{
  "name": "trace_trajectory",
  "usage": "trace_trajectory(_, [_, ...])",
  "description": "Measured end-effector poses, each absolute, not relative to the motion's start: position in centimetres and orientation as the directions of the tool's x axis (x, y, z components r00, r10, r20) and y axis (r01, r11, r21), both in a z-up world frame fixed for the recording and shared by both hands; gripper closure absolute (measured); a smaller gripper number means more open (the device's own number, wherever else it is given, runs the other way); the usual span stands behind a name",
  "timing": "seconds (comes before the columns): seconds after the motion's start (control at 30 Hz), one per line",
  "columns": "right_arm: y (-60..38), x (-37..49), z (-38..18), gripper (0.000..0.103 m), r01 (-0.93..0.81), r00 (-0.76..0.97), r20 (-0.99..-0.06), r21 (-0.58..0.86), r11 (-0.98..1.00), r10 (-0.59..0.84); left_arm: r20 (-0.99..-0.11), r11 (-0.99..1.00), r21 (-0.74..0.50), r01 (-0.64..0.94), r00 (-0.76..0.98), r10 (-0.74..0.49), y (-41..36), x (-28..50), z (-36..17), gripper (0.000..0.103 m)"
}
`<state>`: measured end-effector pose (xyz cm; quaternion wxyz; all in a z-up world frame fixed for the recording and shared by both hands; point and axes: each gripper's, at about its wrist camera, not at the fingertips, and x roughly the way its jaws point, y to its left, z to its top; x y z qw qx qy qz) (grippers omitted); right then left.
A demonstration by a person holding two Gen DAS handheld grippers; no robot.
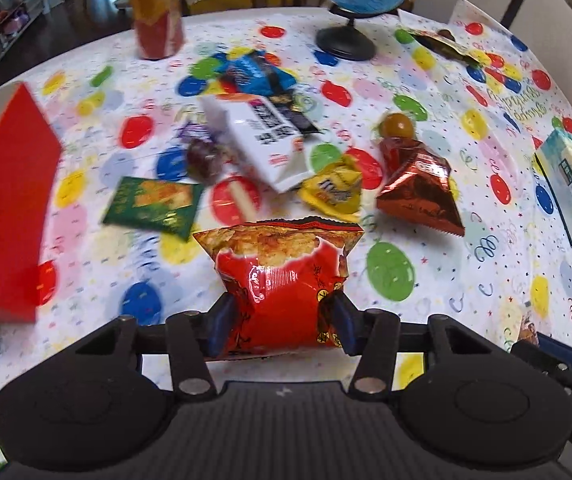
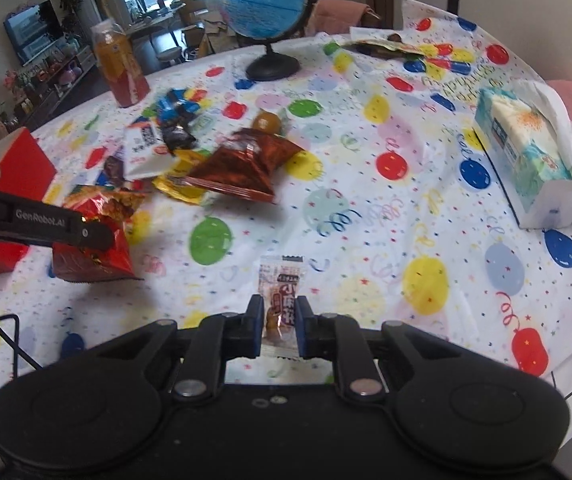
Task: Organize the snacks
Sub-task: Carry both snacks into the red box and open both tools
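Red box (image 1: pixel 6 200) interior hidden — each claw grips a packet.

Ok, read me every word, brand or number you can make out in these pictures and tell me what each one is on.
"GenRobot.AI": on the side of the left tongs, seen in the right wrist view.
"小麻花": on the small clear snack packet held in the right tongs; its finer print is too small.
Red chip bag, white packet, yellow packet, tissue box, tablecloth lettering: print is visible but blurred, unreadable.
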<state>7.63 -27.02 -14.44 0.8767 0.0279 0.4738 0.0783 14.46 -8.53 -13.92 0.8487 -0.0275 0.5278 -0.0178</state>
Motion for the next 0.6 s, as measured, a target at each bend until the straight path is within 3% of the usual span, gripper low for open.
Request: trace_trajectory(0.6, [-13.2, 8.4, -7.2, 0.089, -0.38, 0.557, -0.741, 0.174, 0.909, 0.375, -0.84, 0.989, -0.066, -0.131, 0.543, 0.015, 2.6, 9.1, -5.9, 0.052])
